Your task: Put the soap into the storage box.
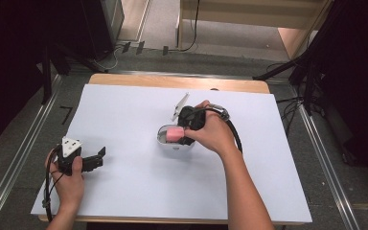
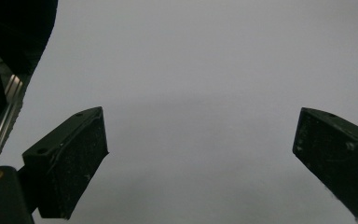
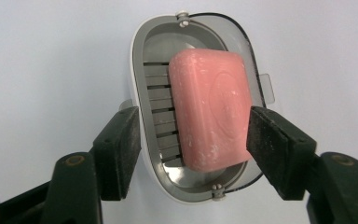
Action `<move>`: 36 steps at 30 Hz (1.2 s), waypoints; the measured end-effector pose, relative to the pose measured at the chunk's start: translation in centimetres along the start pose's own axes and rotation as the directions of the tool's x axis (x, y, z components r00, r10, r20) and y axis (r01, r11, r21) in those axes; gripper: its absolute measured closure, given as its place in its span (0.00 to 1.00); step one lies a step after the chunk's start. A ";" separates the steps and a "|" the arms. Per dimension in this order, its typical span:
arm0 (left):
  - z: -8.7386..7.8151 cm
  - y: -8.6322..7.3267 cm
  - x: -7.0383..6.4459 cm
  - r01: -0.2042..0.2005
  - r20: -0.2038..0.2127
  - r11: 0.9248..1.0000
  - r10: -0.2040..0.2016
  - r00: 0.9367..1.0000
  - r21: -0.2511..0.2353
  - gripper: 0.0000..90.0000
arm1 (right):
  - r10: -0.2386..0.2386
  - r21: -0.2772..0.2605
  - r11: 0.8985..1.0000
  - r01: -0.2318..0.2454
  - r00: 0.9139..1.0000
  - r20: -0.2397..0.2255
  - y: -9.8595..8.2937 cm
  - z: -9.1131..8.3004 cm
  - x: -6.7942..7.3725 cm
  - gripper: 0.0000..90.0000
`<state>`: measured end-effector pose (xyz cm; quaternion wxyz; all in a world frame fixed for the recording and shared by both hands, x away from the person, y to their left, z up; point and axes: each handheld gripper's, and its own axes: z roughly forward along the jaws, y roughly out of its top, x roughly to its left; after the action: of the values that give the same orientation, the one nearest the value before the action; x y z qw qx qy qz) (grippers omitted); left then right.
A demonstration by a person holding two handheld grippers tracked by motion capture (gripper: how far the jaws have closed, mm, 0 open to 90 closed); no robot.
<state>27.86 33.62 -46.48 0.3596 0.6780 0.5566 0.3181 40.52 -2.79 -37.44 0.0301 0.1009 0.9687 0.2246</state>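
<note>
Right claw [image 3: 193, 140]: jaws apart, wider than the soap dish, one on each side of it. The right-hand jaw in the right gripper view sits just beside the soap's edge; whether it touches cannot be told. The left-hand jaw stands outside the dish's white rim, with a gap between it and the soap.
Right claw from above [image 1: 184, 132]: over the soap dish near the middle of the counter, held in the person's right hand [image 1: 215, 132].
Left claw [image 2: 200, 154]: jaws wide apart, nothing between them, only the white sheet beneath.
Left claw from above [image 1: 98, 158]: near the counter's front left corner, held in the left hand [image 1: 67, 179], well apart from the dish.
Soap [image 3: 212, 107]: one pink bar, lying in the dish on the slatted grey insert, set toward one side, so that slats show on the other.
Soap dish [image 3: 142, 70]: one, oval, white outside with a grey lining, standing on the sheet.
Lid: a clear, dark-edged piece shows behind the dish's far side in the right gripper view.
Counter [image 1: 124, 201]: one, wood-edged, covered by a white sheet.
Count: two claws, one bar of soap, one dish.
</note>
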 end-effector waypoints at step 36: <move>-0.2 -0.1 -0.1 -0.013 -0.012 1.000 0.013 1.000 -0.013 0.04 | 0.275 -0.109 0.958 -0.264 0.956 0.105 -11.6 -2.7 0.8 0.00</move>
<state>27.63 33.52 -46.44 0.3586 0.6774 0.5523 0.3280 37.39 -13.99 -40.13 0.0615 0.2438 0.9308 0.2652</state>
